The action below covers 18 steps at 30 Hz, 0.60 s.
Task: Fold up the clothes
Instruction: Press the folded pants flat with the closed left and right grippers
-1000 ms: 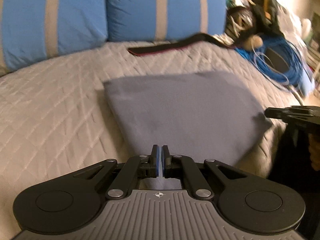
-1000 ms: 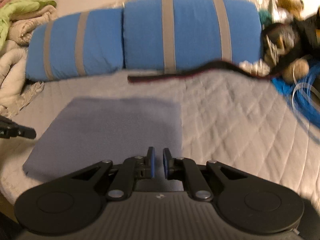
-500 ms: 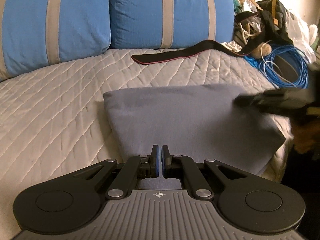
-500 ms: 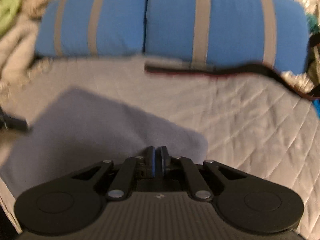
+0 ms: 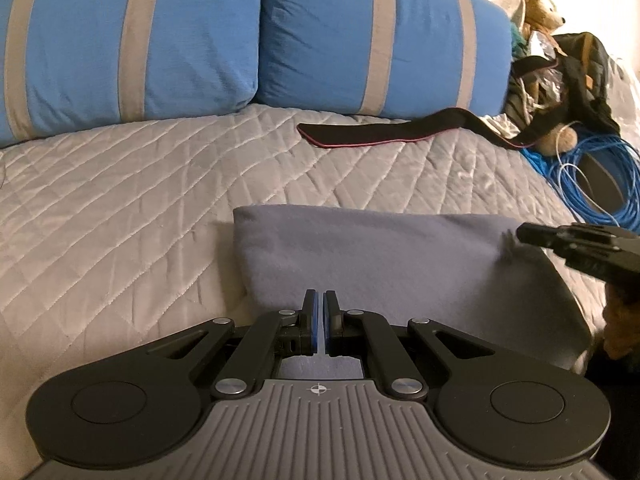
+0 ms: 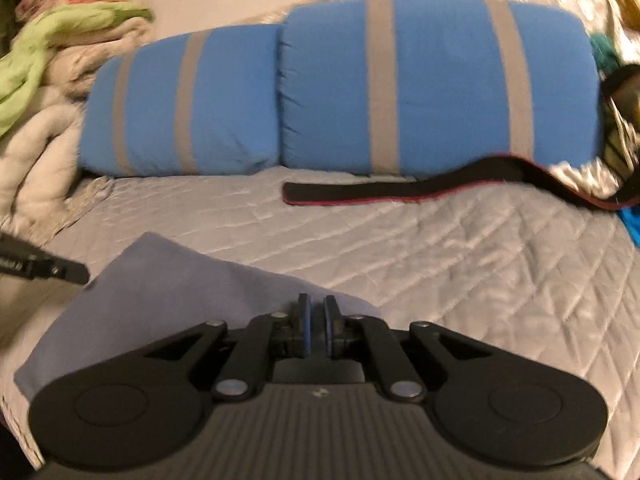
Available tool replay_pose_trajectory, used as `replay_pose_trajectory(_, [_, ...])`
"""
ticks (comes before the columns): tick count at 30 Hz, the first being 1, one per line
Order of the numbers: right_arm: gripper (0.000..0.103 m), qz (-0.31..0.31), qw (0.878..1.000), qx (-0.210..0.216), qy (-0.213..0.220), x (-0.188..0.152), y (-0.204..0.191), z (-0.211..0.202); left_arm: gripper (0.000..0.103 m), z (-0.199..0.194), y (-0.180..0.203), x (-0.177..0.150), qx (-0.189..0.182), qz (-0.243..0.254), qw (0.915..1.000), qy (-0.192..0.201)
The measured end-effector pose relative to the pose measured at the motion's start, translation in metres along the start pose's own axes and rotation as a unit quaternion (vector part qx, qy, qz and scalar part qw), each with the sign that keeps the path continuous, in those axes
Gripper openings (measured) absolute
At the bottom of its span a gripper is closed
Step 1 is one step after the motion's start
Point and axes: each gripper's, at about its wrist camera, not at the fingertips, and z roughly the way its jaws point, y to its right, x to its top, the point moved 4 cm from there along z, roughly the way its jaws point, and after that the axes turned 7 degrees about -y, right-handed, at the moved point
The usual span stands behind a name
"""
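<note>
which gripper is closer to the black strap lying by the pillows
Right, by a little. The right gripper sits at the folded grey cloth's right corner, below the black strap. The left gripper is at its left side, farther off.

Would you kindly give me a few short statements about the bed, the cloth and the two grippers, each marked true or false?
1. The grey folded cloth lies on the quilted bedspread. True.
2. Two red pillows stand at the head of the bed. False: the pillows are blue with grey stripes.
3. The left gripper has its fingers spread wide. False: they stand almost together, with only a thin slit between the blue pads.
4. A black strap lies on the bedspread beyond the cloth. True.
5. A coil of blue cable lies at the right side of the bed in the left wrist view. True.
</note>
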Motion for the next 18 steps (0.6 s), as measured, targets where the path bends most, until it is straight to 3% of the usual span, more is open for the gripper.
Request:
replay_pose_trajectory(7, [0.023,0.040,0.999,-0.017,-0.013,0.003,0.016,0.009,0.003,0.006,-0.004,0.000,0.010,-0.004,0.9999,-0.004])
replay_pose_trajectory(11, [0.020,-0.011,0.999,0.028,0.024,0.011,-0.001,-0.002,0.003,0.005,-0.003,0.001,0.007,-0.004,1.0000,-0.003])
replay_pose_trajectory(14, [0.020,-0.031,0.999,0.033,0.009,0.016,-0.011,0.011,0.003,0.008,-0.004,0.000,0.010,-0.001,0.9999,-0.006])
replay_pose_trajectory(18, [0.023,-0.010,0.999,-0.003,-0.030,0.012,0.001,0.036,0.003,0.009,-0.007,-0.001,0.013,-0.008,0.9999,-0.009])
